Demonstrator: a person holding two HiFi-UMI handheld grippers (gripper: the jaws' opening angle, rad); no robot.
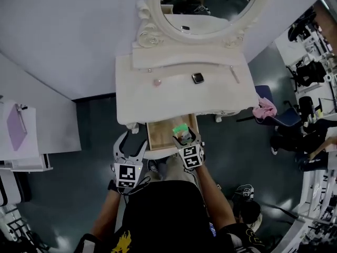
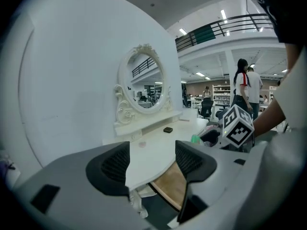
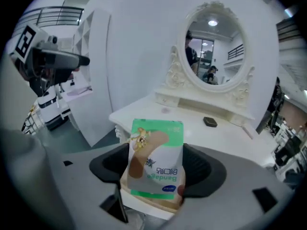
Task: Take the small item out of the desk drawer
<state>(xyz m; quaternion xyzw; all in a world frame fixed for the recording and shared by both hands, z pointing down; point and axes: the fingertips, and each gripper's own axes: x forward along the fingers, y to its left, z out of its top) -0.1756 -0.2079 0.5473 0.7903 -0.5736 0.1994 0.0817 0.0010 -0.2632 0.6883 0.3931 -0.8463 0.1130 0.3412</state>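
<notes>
A green and white bandage box (image 3: 156, 164) stands upright between the pads of my right gripper (image 3: 156, 170), which is shut on its sides. From the head view, the box (image 1: 180, 129) and right gripper (image 1: 185, 136) hang over the right part of the pulled-out wooden drawer (image 1: 158, 136) of the white vanity desk (image 1: 174, 101). My left gripper (image 1: 132, 145) is left of the drawer, in front of the desk edge, open and holding nothing. In its own view the left gripper (image 2: 151, 163) frames the desk corner and the drawer's wooden bottom (image 2: 170, 188).
On the desk top lie a small black item (image 1: 197, 78), a pink item (image 1: 157, 81) and a thin stick (image 1: 234, 74), below an oval mirror (image 1: 205, 9). A chair with a pink cloth (image 1: 266, 108) stands at the right, a white cabinet (image 1: 31, 136) at the left.
</notes>
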